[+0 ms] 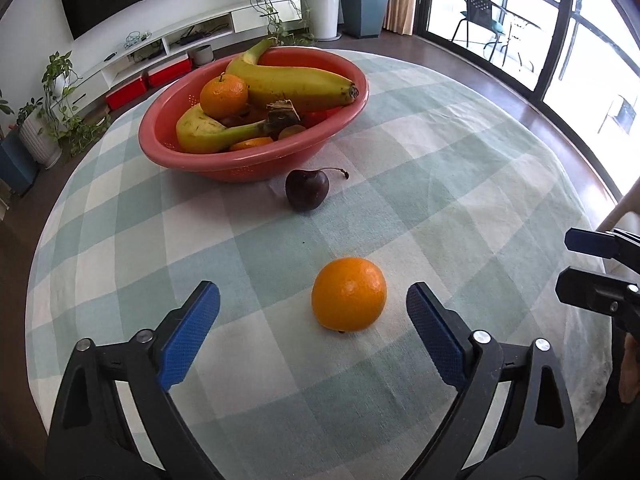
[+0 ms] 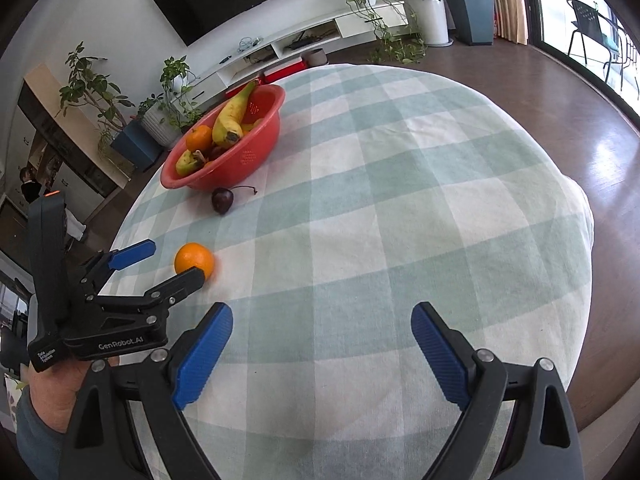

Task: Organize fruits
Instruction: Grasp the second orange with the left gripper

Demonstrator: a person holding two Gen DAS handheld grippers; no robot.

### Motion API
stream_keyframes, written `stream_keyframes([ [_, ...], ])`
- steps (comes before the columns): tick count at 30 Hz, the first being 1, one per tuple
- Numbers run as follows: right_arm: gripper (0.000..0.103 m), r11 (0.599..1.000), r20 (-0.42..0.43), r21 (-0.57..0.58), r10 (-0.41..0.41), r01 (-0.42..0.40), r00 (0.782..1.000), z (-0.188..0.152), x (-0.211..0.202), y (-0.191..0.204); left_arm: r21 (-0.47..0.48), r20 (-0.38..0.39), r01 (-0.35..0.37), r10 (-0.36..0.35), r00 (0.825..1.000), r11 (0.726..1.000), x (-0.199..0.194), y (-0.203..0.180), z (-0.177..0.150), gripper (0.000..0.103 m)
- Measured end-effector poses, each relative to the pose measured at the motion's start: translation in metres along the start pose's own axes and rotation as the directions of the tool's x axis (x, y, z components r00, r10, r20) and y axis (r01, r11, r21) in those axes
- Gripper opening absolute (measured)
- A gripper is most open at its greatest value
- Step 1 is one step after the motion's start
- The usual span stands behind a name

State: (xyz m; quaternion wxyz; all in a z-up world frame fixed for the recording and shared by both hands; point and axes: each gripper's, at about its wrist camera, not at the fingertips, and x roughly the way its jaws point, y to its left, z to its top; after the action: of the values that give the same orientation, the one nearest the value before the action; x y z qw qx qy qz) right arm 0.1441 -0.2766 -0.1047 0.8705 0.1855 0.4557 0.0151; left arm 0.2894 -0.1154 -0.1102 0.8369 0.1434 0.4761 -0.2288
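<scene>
Orange (image 1: 349, 300) sits between spread left gripper (image 1: 313, 307) fingers, ungrasped, lined up for pickup; right gripper (image 2: 322, 330) released; bowl (image 1: 256, 160) far.

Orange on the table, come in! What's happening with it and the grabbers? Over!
Left gripper open, lined up on the orange, not touching. Right gripper open, empty. Cherry loose beside the red bowl. Nothing blocking.

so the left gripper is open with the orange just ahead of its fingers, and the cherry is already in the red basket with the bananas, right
Not quite: the cherry is not in the red basket; it lies on the tablecloth just in front of it, as the left wrist view shows. The rest holds: the left gripper is open with the orange just ahead of its fingers.
</scene>
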Motion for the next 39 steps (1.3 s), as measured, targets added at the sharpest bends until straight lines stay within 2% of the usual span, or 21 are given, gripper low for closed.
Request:
stream_keyframes([
  [2,0.092,1.000,0.000,-0.016,0.003,-0.003,1.000,-0.001,0.001,0.004,-0.002,-0.014,-0.001,0.001,1.000,1.000,0.005,0.001,0.002,0.079],
  [7,0.092,1.000,-0.004,-0.016,0.009,-0.009,1.000,-0.001,0.003,0.004,0.002,-0.042,-0.001,0.001,0.999,1.000,0.015,0.000,0.003,0.078],
  [11,0.091,1.000,-0.005,-0.015,0.006,-0.006,1.000,-0.001,0.005,0.003,-0.004,-0.048,0.010,-0.010,0.999,1.000,0.019,0.002,0.002,0.060],
  [16,0.090,1.000,-0.008,-0.022,0.008,-0.008,1.000,-0.003,0.005,0.005,-0.003,-0.045,0.023,-0.023,0.999,1.000,0.021,0.003,0.003,0.051],
  [24,0.089,1.000,-0.011,-0.029,0.008,-0.009,1.000,-0.004,0.005,0.006,-0.013,-0.035,0.030,-0.030,0.999,0.999,0.023,0.005,0.004,0.050],
  [26,0.088,0.999,-0.013,-0.032,0.008,-0.009,1.000,-0.004,0.006,0.007,-0.012,-0.030,0.039,-0.040,0.999,0.999,0.022,0.005,0.003,0.038],
  [28,0.087,0.999,-0.015,-0.034,0.008,-0.008,1.000,-0.004,0.007,0.008,-0.017,-0.022,0.039,-0.040,0.999,0.999,0.020,0.006,0.003,0.036],
  [37,0.086,0.999,-0.013,-0.053,-0.005,0.004,1.000,-0.001,0.009,0.016,-0.028,0.000,0.054,-0.054,0.999,0.998,0.010,0.015,-0.008,0.036],
  [39,0.083,0.998,-0.007,-0.070,-0.004,0.004,1.000,0.003,0.012,0.023,-0.034,0.004,0.056,-0.056,0.998,0.998,0.004,0.019,-0.013,0.036],
])
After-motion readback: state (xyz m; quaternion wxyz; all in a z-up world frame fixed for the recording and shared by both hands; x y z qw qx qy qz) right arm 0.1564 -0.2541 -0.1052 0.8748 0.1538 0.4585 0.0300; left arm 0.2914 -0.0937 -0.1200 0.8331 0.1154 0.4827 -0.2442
